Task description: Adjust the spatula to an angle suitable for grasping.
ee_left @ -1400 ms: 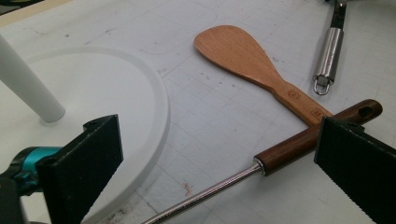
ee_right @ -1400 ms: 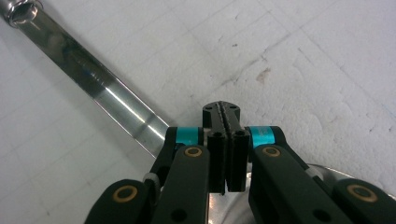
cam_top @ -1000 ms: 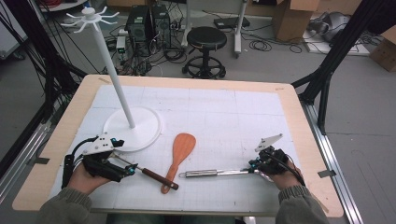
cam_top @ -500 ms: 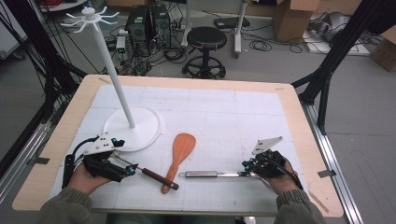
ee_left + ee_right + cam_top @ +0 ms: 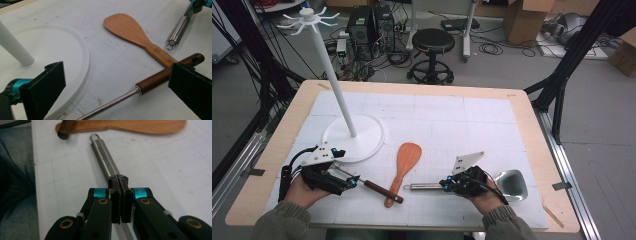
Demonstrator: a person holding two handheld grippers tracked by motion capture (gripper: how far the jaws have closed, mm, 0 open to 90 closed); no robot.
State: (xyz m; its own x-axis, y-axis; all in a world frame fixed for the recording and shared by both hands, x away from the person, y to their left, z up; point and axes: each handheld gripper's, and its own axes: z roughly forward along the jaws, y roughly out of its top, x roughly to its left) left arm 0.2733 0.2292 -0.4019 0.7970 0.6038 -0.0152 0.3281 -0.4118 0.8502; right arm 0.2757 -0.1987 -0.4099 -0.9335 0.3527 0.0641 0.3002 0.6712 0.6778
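A steel ladle lies at the front right of the white mat, handle pointing left. My right gripper is over that handle, jaws pressed together with the handle running underneath them. A wooden spatula lies in the middle. A utensil with a dark wooden handle and a thin metal shaft lies across the spatula's end. My left gripper is open, its jaws wide apart on either side of that utensil without touching it.
A white stand with a round base and a tall pole topped with hooks stands at the left, close to my left gripper. The table's wooden rim frames the mat. A stool and boxes are on the floor beyond.
My right hand has slid left along the ladle's handle, uncovering the bowl behind it. The ladle, spatula and left gripper have stayed where they were.
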